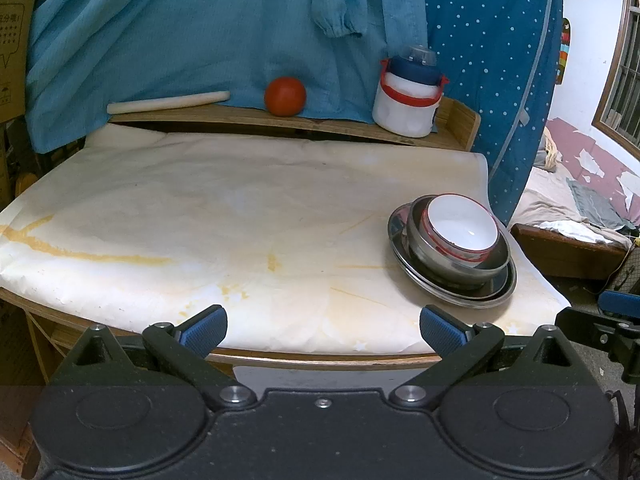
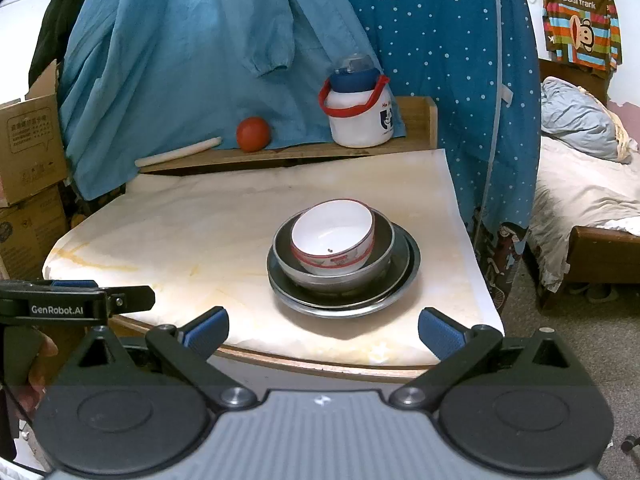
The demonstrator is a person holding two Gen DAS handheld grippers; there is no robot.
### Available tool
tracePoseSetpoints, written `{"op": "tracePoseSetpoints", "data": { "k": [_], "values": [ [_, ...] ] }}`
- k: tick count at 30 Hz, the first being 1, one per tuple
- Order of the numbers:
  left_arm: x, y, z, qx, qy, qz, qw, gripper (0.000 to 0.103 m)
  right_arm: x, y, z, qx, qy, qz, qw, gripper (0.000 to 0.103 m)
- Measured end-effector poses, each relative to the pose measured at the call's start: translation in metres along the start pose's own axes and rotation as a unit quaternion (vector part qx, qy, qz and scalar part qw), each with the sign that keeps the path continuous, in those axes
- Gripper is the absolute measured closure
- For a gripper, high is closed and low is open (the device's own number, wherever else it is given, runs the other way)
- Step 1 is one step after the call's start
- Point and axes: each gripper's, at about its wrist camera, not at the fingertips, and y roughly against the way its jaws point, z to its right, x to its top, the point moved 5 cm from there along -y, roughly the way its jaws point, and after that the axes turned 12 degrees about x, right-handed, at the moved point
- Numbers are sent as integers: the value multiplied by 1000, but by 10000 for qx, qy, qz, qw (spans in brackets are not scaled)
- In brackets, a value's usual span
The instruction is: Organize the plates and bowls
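Right, both tongs are released, jaws spread wide with nothing between them, held back at the near edge of the table [image 2: 168, 220]. The right tongs [image 2: 323, 330] face the stack head-on: a white bowl [image 2: 332, 240] with a red band sits tilted inside a steel bowl [image 2: 288, 264], which rests on steel plates [image 2: 408, 276], all straight ahead and just beyond the fingertips.

From the left tongs [image 1: 323, 330], that same stack sits off to the right, close to the table's right edge, and here the white bowl [image 1: 464, 226] leans against the steel bowl's [image 1: 496, 260] far wall. Ahead of the left tongs is only bare, stained table covering.

The right view alone catches the left tongs from the side, low left, with a hand [image 2: 38, 364] gripping the handle, plus cardboard boxes [image 2: 28, 148] and a bed [image 2: 588, 200].

Well beyond both tongs, on the back ledge: a white stick [image 1: 168, 102], a red ball [image 1: 285, 96] and a white jug [image 1: 408, 98] with a red handle, against hanging blue cloth [image 1: 180, 32]. Nothing blocks the way to the stack.
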Motion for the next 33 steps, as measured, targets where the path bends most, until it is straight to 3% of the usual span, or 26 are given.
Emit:
{"op": "tracePoseSetpoints", "data": {
  "k": [33],
  "values": [
    [0,0,0,0,-7,-4,10000,1,-1,-2,1,81,28,-69,9999,0]
  ]
}}
